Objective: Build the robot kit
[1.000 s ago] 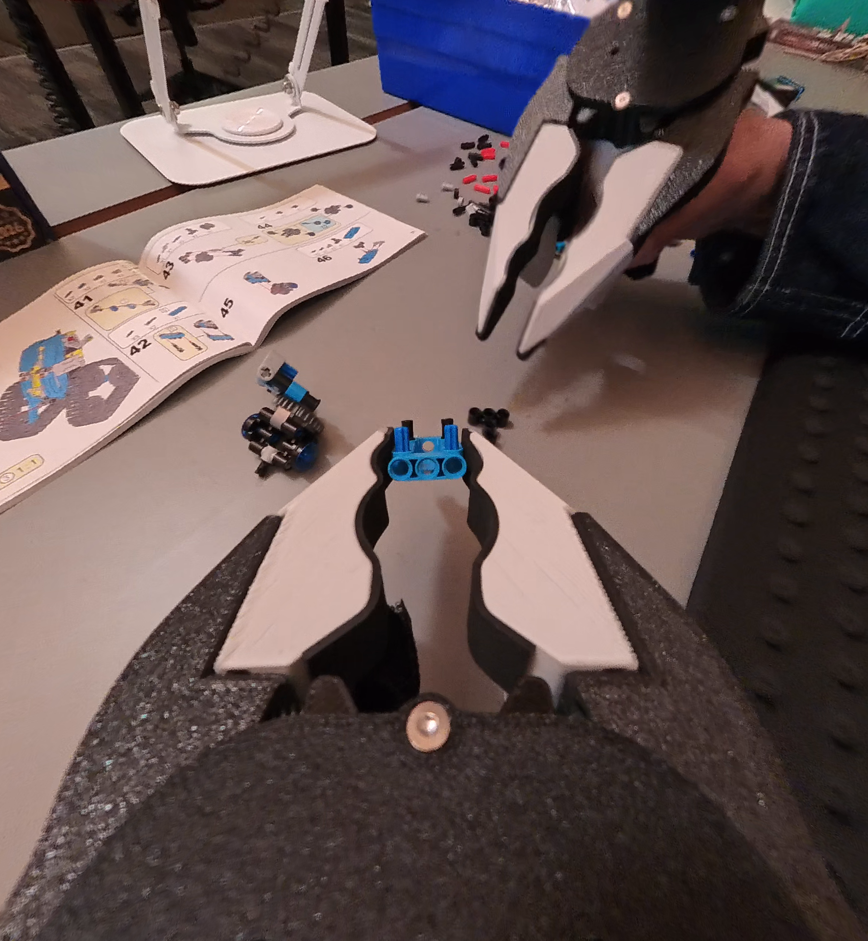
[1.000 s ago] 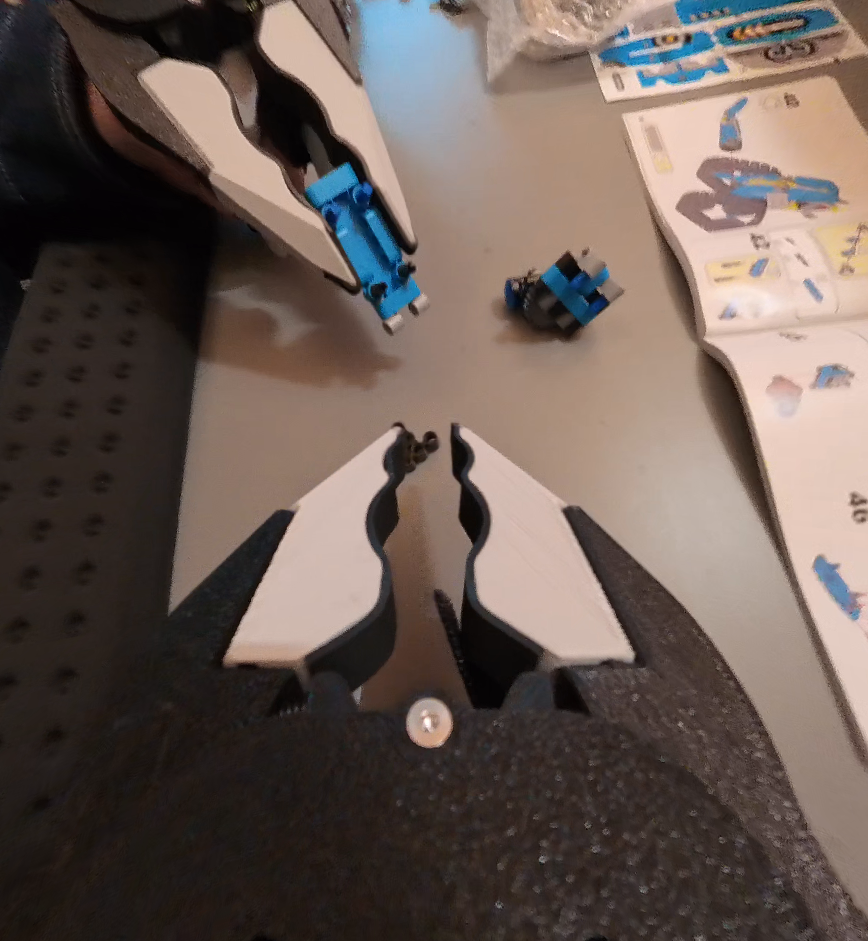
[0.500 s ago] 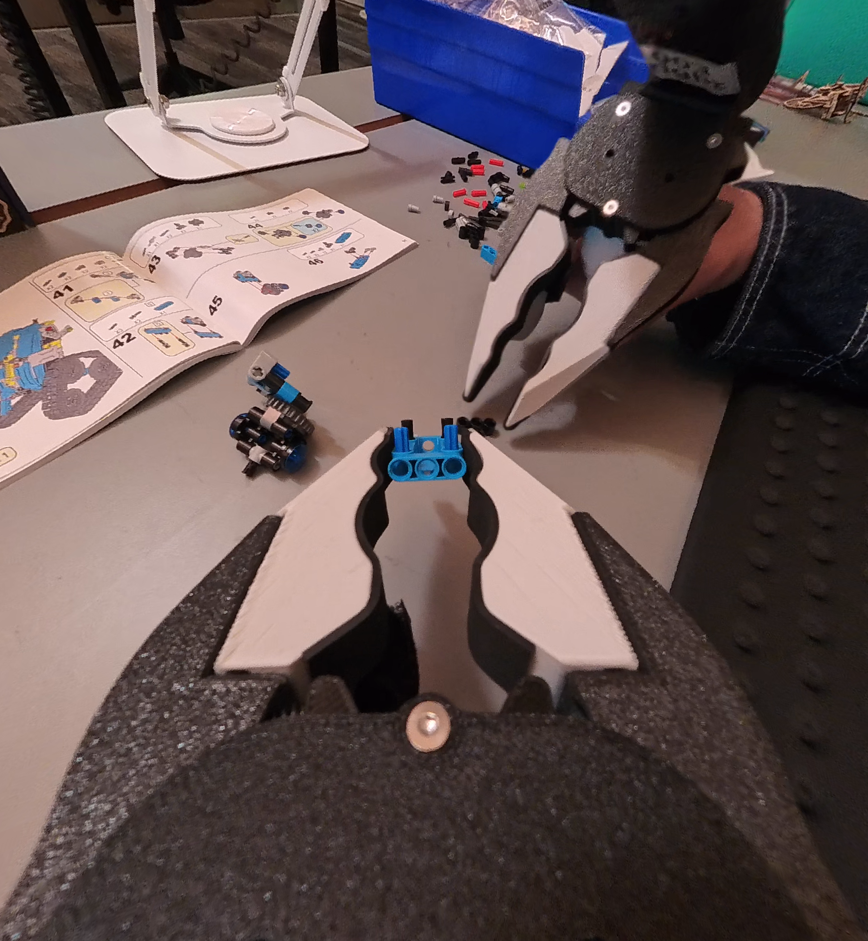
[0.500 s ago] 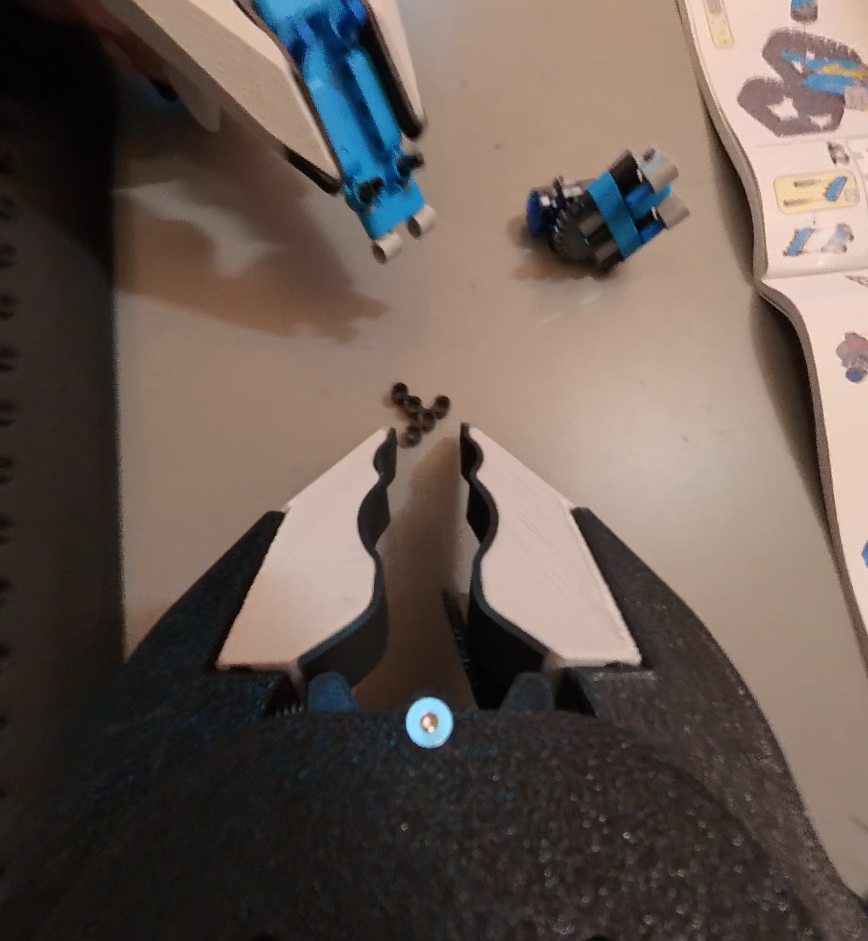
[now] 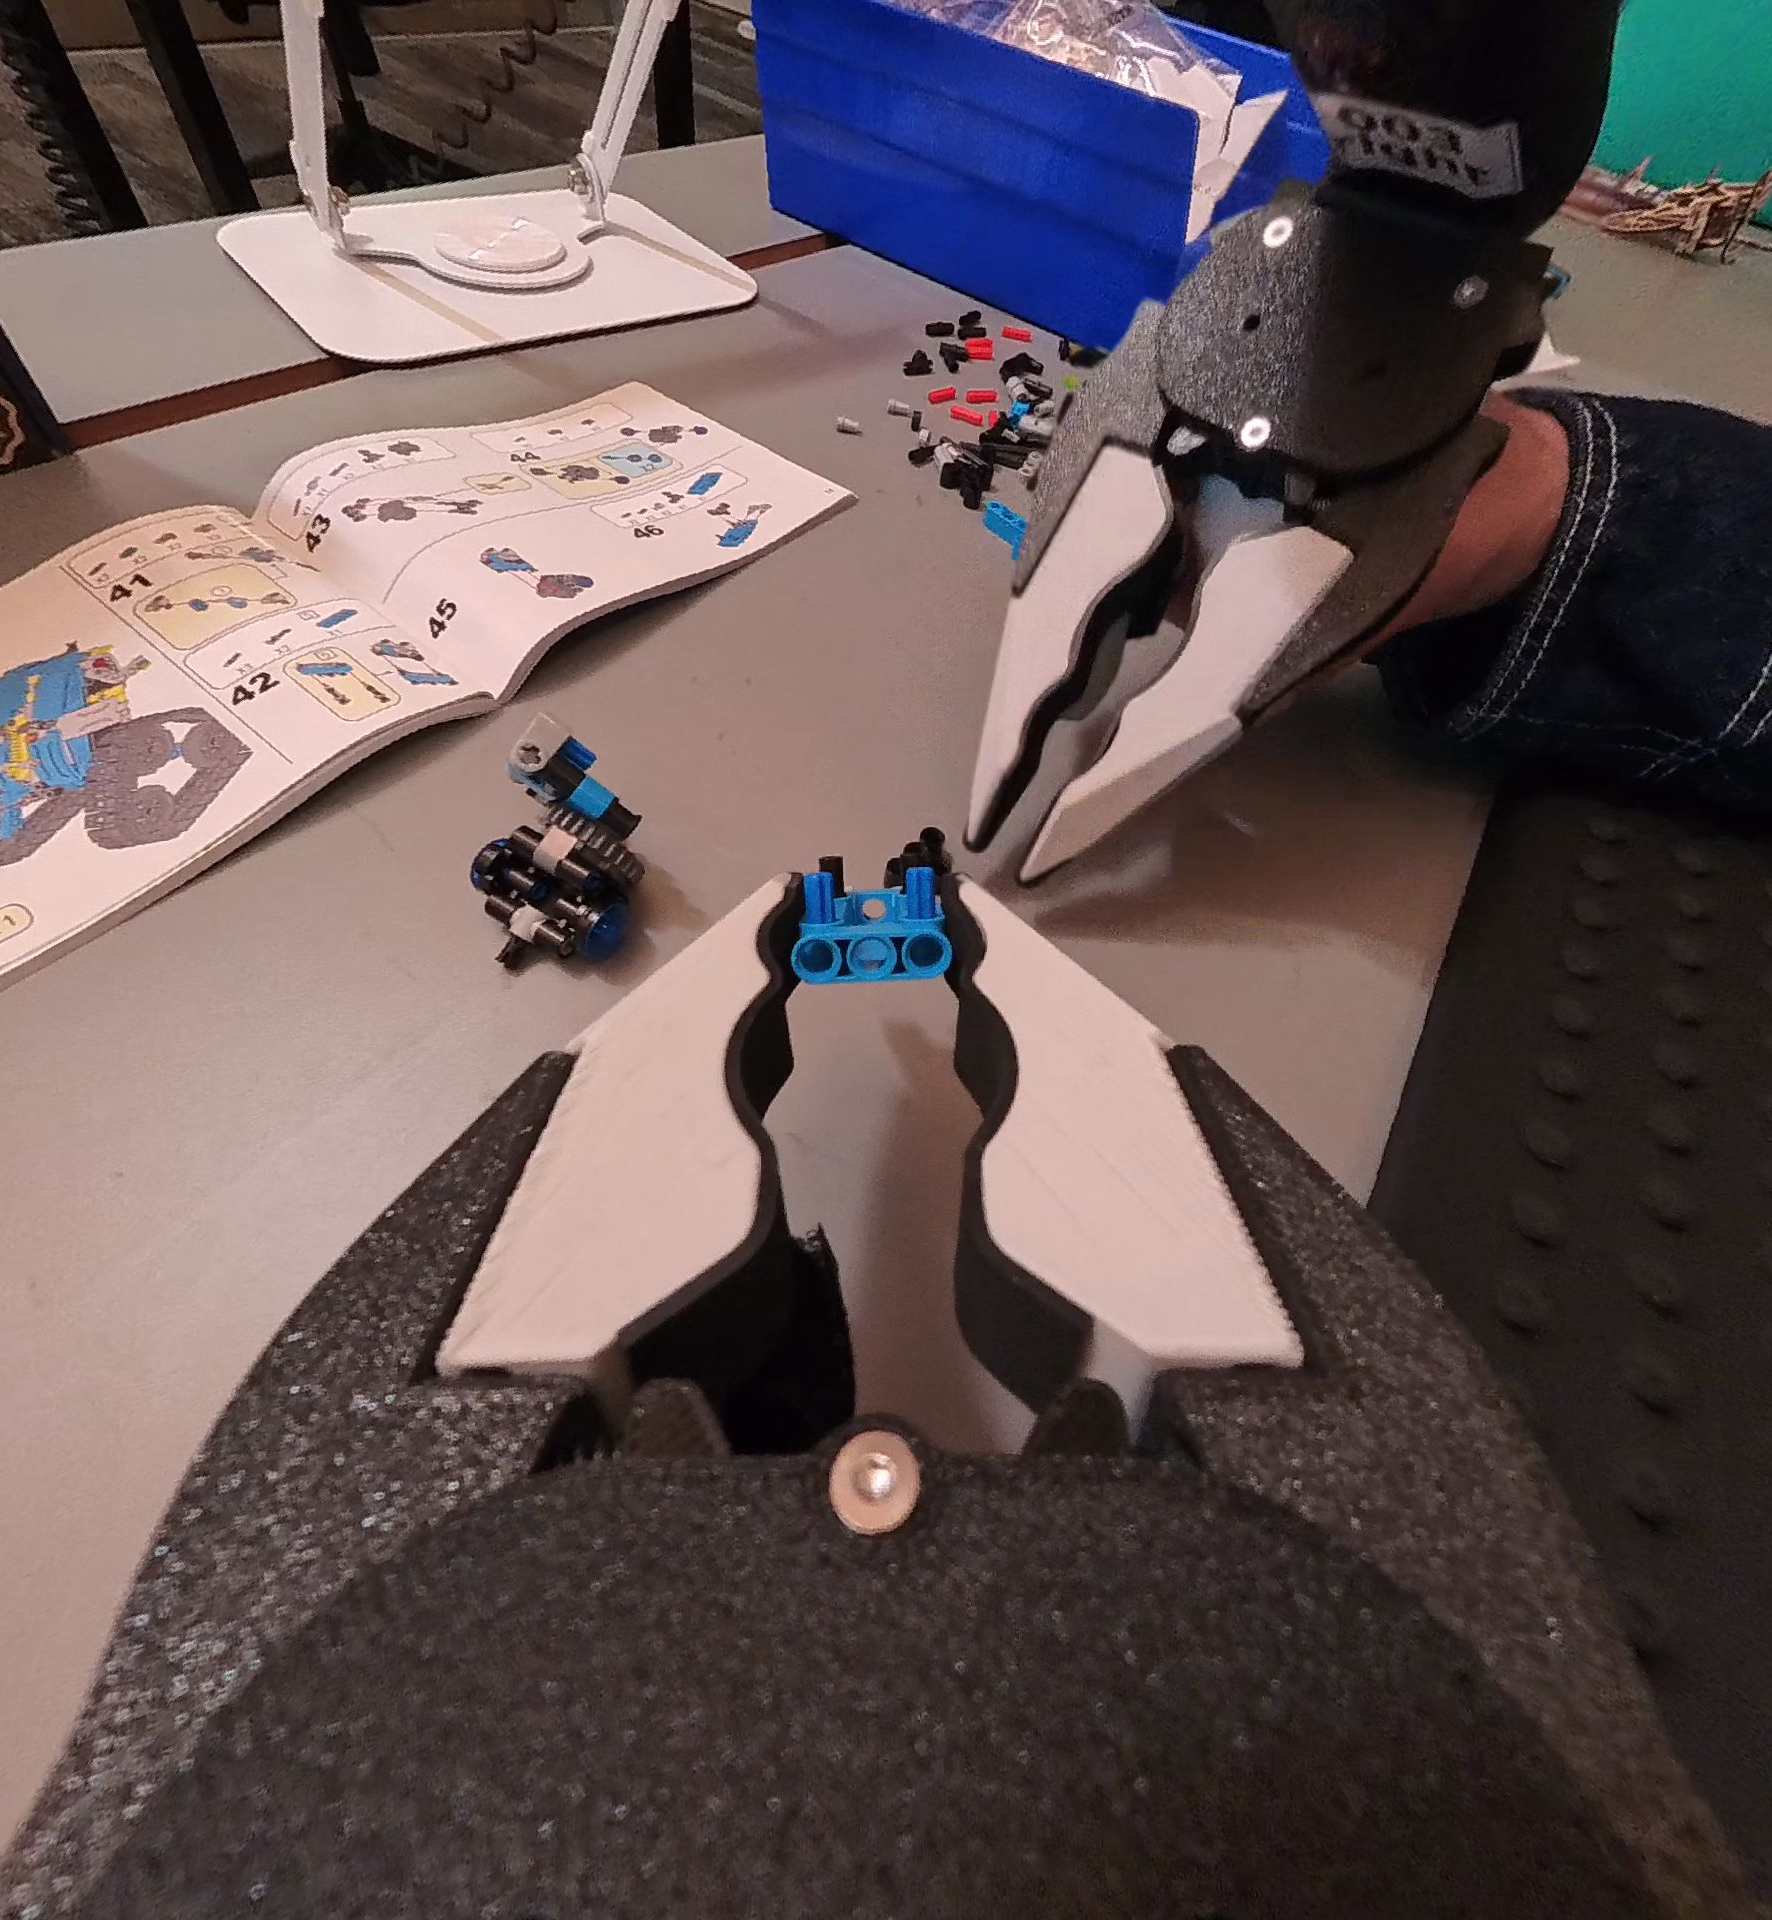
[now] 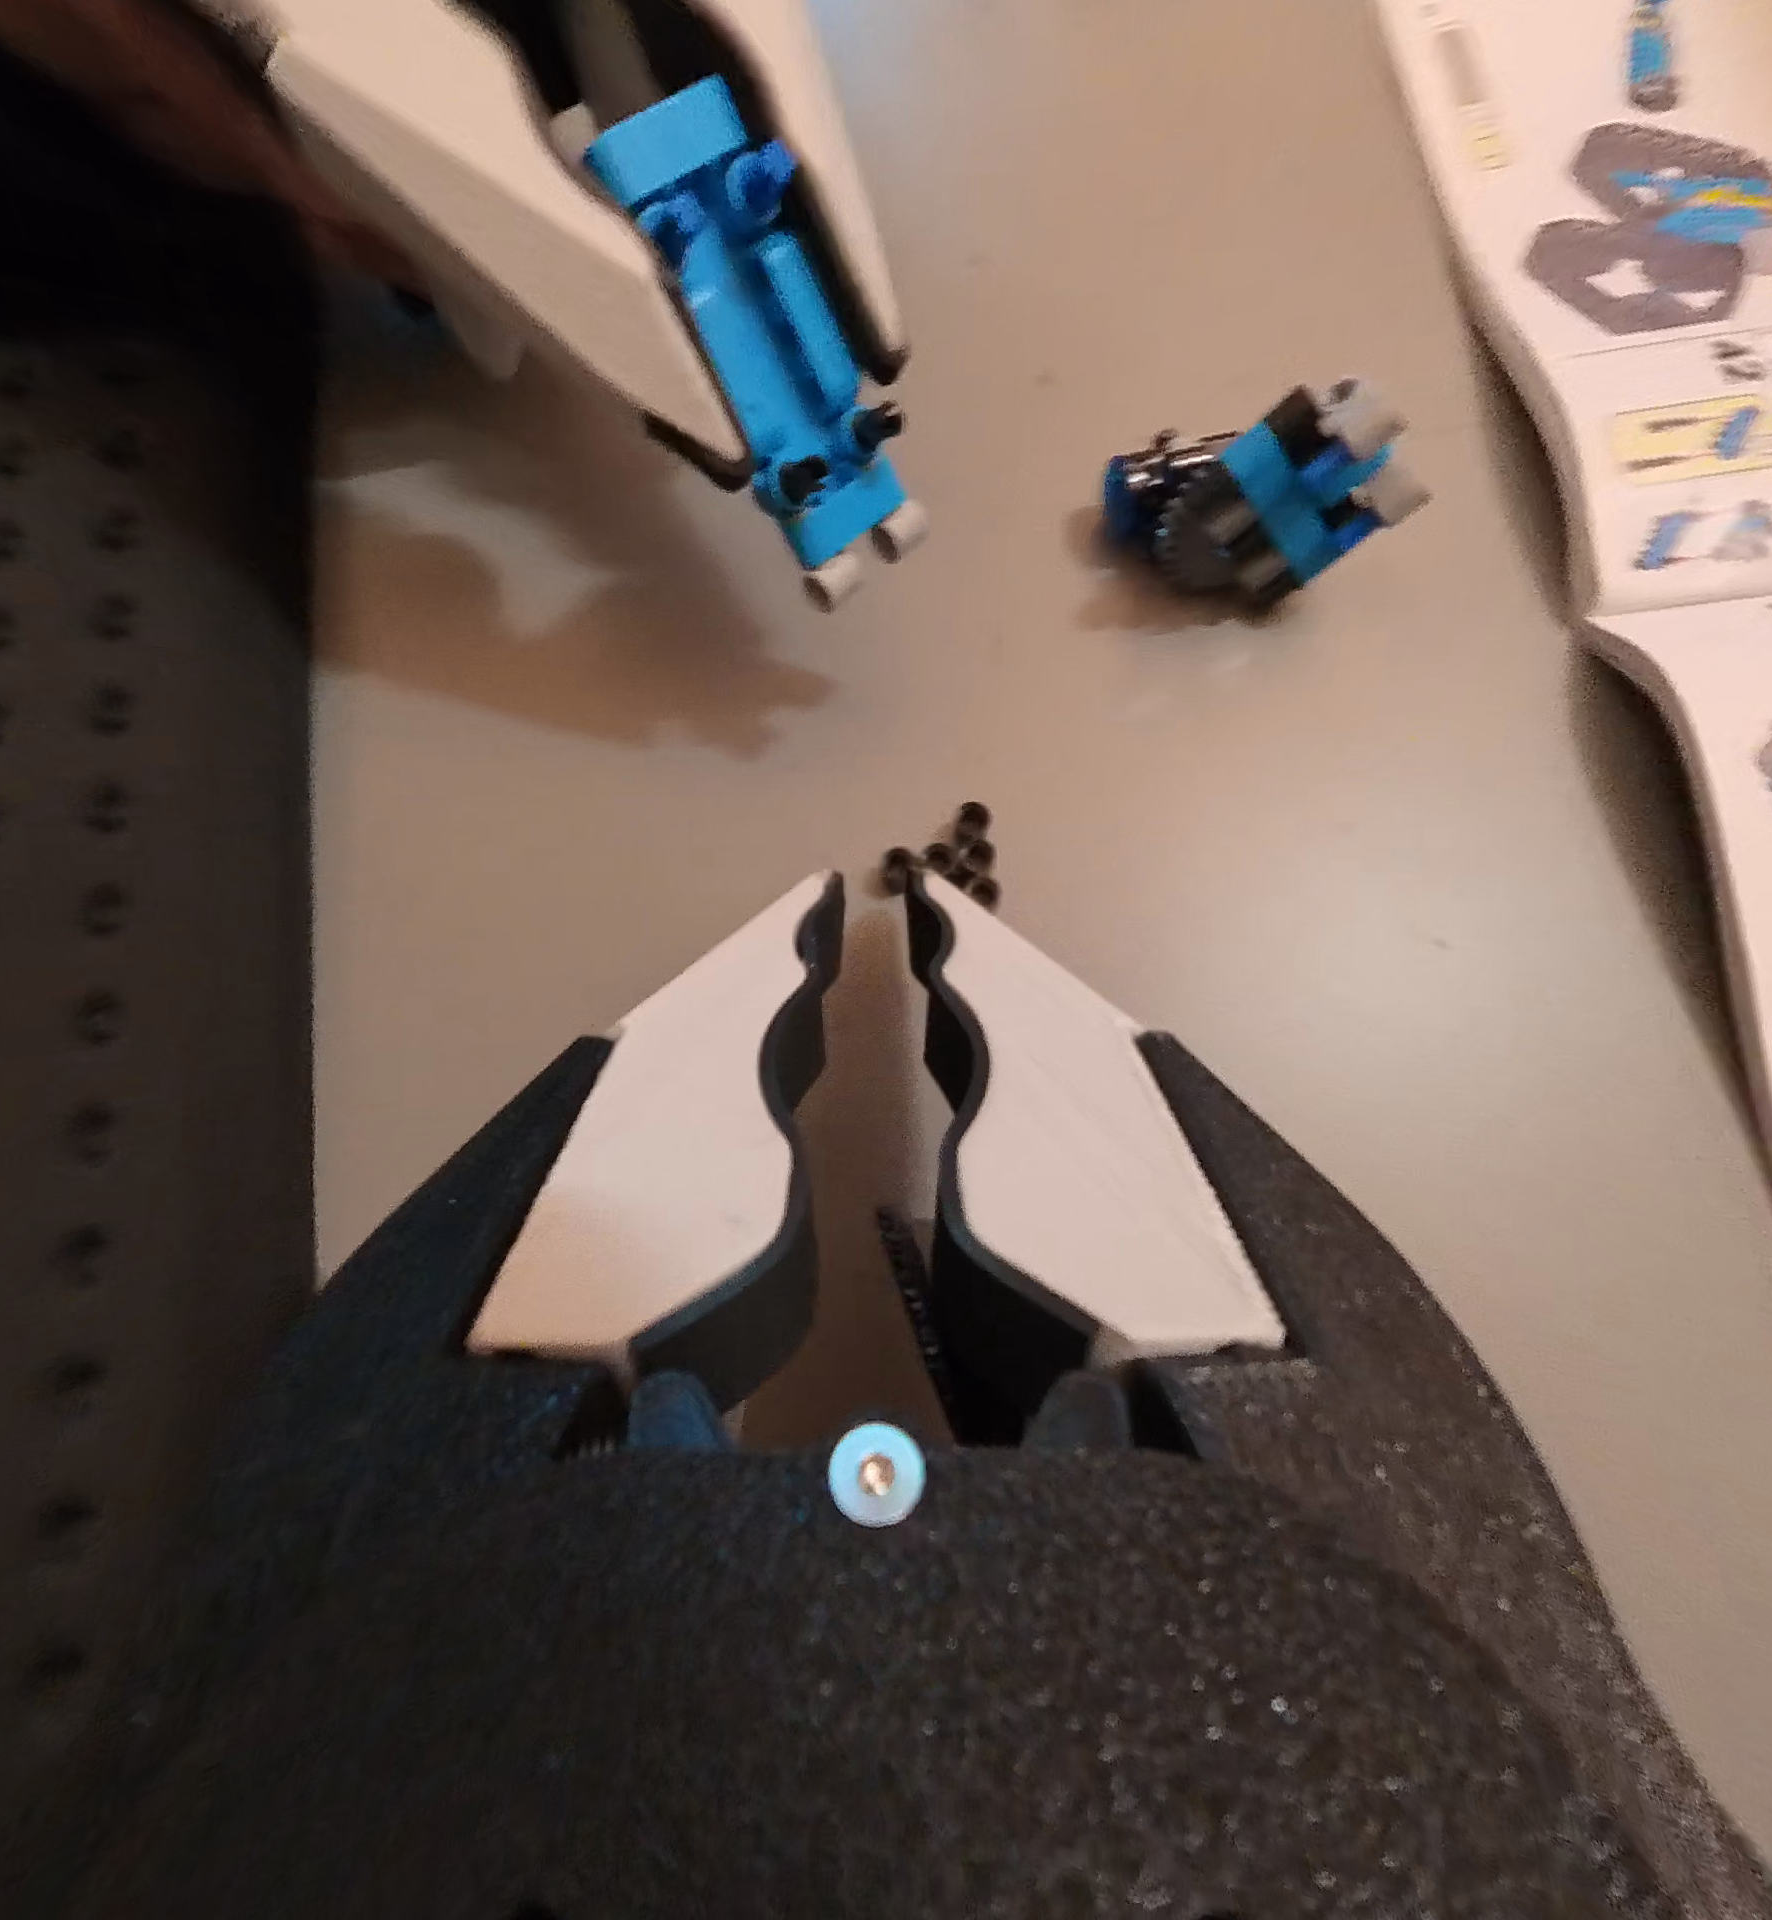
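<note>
My left gripper [image 5: 869, 914] had its fingers pinched on a small blue brick assembly [image 5: 869, 940], held clear above the grey worktop [image 5: 238, 1143]. Seen from the right wrist, the assembly [image 6: 757, 322] ran lengthwise along the fingers, its two pale grey pegs jutting past the fingertips and angled down toward the worktop. My right gripper [image 6: 874, 883] was tipped steeply down, its fingers drawn nearly together with only a thin gap and nothing between them, the tips just beside a cluster of black pins [image 6: 949, 857]. A hand [image 5: 1484, 561] in a dark denim sleeve held it from behind. A second small blue-and-black assembly [image 5: 560, 852] lay on the worktop near an open instruction booklet [image 5: 342, 582] with printed step numbers.
</note>
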{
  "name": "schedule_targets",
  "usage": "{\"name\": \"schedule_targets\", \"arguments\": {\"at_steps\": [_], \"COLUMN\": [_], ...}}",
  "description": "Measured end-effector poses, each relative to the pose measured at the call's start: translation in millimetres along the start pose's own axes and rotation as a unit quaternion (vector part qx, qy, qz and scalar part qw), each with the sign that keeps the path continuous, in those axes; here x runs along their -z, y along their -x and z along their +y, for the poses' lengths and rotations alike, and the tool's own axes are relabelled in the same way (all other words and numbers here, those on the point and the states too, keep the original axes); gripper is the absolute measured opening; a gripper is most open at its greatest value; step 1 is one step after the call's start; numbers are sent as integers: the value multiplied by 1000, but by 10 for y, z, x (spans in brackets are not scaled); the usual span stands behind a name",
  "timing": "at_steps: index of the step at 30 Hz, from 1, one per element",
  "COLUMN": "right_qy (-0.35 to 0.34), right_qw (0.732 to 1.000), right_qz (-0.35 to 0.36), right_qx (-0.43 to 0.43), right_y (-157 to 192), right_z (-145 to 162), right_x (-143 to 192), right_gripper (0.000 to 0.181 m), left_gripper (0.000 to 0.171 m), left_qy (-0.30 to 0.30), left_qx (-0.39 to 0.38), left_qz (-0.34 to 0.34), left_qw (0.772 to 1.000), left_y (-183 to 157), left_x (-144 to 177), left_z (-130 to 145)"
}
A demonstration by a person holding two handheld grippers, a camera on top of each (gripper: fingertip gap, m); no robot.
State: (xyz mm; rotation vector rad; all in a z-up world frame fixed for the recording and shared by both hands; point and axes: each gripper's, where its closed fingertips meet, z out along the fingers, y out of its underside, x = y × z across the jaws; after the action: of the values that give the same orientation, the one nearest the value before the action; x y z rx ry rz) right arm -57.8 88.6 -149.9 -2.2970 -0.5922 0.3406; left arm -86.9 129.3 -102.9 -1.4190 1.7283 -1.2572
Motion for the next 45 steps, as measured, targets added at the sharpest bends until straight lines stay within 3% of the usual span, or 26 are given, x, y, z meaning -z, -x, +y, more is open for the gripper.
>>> {"name": "schedule_targets", "arguments": {"at_steps": [6, 8, 11, 17, 21, 25, 29, 31, 33, 37, 45], "right_qy": [6, -7, -7, 5, 4, -7, -150, -217, -199, -161, -89], "right_qw": [1000, 1000, 999, 997, 996, 997, 989, 974, 971, 967, 971], "right_qz": [2, -7, 39, 54, 73, 71, 9, -64, -129, -185, -202], "right_qx": [-28, -27, -7, -48, -58, -37, -20, 22, 30, 70, 92], "right_y": [-103, -63, -193, -302, -353, -328, -146, 109, 292, 514, 521], "right_z": [52, -1, -16, 8, -28, -70, -592, -832, -866, -925, -1056], "right_x": [-76, -70, -30, -132, -202, -189, 205, 466, 507, 517, 528], "right_gripper": [55, 49, 33, 36, 21, 18, 17, 17, 17, 17, 18], "left_gripper": [26, 26, 26, 26, 26, 26, 26, 26, 26, 26, 25], "left_qy": [1, -1, -2, 3, -1, -4, -24, -45, -71, -113, -153], "left_qx": [-1, 2, 3, 4, 4, 9, 37, 64, 78, 86, 82], "left_qz": [1, 3, 3, 0, -2, 6, 57, 101, 152, 214, 210], "left_qw": [1000, 1000, 1000, 1000, 1000, 1000, 997, 992, 983, 966, 962], "left_y": [-9, -6, -4, 8, 15, -2, -129, -225, -365, -540, -515], "left_x": [-6, 0, 1, -8, 0, 5, 36, 84, 155, 306, 408], "left_z": [1, -2, -5, 11, -2, -9, -77, -157, -260, -422, -545]}}
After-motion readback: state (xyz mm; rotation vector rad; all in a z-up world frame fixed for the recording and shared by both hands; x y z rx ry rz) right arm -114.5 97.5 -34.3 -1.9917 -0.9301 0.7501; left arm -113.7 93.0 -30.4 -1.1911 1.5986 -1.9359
